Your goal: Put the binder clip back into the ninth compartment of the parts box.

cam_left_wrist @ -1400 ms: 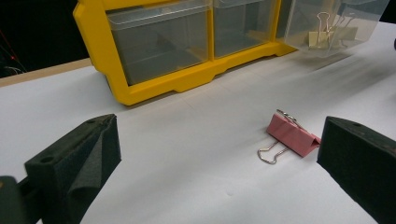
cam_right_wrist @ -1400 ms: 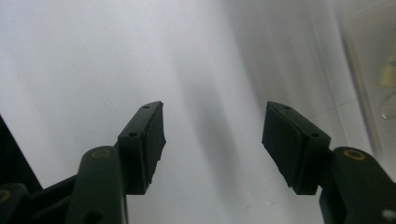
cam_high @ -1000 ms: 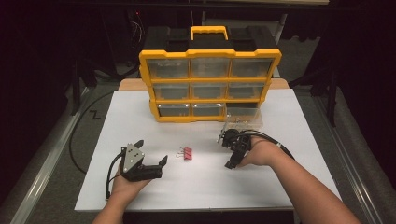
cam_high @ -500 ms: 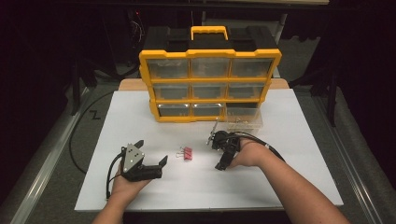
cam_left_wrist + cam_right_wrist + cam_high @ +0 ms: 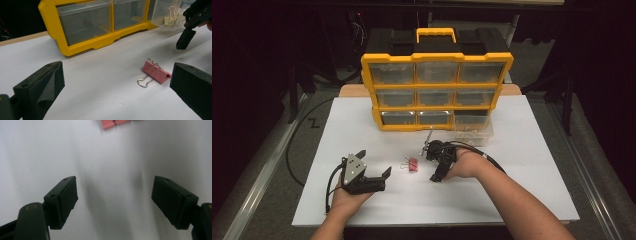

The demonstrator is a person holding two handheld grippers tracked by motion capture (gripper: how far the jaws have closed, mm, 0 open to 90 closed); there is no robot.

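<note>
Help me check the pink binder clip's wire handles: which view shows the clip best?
The left gripper view: the pink binder clip lies whole and close, one wire loop clear. The high view shows it small; the right gripper view catches only its edge.

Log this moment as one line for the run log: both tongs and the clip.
left tongs: open, empty | right tongs: open, empty, beside clip | pink binder clip: lying on white table, untouched | yellow drawer organizer: one drawer pulled out

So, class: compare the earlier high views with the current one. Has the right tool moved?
Yes. The right tool has shifted left across the white table, away from the pulled-out clear drawer and closer to the pink binder clip.
</note>
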